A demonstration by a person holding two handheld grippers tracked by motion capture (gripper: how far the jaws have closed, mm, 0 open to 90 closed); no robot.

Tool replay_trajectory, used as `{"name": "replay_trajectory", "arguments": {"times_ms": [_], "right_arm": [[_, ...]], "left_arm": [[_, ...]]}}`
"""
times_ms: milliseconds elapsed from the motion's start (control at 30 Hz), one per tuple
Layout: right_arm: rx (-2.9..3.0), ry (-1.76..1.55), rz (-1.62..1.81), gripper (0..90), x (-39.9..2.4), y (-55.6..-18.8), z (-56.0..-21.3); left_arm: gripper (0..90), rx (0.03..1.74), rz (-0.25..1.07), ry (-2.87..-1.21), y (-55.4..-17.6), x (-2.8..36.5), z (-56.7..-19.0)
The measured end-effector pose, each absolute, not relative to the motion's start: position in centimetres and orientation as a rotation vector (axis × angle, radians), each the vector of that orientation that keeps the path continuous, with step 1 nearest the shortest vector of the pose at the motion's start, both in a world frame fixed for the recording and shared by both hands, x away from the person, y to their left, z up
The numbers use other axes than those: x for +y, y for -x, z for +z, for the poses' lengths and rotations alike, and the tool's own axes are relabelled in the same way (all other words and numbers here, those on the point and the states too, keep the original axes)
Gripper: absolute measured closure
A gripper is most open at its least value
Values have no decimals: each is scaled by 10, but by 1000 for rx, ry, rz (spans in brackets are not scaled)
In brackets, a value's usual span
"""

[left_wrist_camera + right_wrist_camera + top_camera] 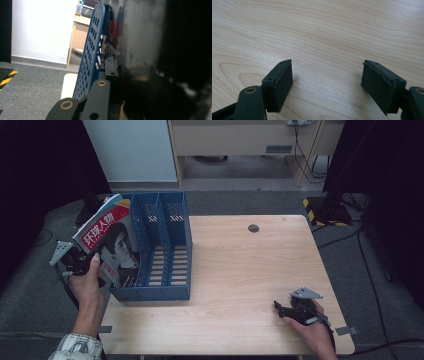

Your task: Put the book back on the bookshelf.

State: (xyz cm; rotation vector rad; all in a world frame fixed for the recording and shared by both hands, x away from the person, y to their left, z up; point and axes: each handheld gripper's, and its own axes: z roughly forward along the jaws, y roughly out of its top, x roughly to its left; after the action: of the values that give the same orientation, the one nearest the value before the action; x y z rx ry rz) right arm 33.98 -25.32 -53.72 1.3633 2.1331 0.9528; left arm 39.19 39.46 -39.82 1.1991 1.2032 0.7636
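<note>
Wooden table (240, 270): left gripper (80, 262) clamps upright magazine (112, 245) (long axis vertical) beside blue rack (165, 245); right gripper (282, 309) gapes

A pale wood-grain worktop (240, 270) fills the middle of the high view. A blue slotted file rack (165, 250) with several compartments stands at its left edge. A dark round cable hole (253, 228) sits near the upper edge. At lower right, the right gripper (278, 307) rests low over the bare wood.
</note>
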Motion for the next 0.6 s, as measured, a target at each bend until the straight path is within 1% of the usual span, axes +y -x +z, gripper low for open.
{"name": "replay_trajectory", "arguments": {"times_ms": [367,600], "right_arm": [[2133,-1365,954,251,-253,-340,-537],[2133,-1364,954,252,-253,-340,-537]], "left_arm": [[861,1153,776,-1183,-397,389,-381],[860,1128,799,-1187,-402,387,-378]]}}
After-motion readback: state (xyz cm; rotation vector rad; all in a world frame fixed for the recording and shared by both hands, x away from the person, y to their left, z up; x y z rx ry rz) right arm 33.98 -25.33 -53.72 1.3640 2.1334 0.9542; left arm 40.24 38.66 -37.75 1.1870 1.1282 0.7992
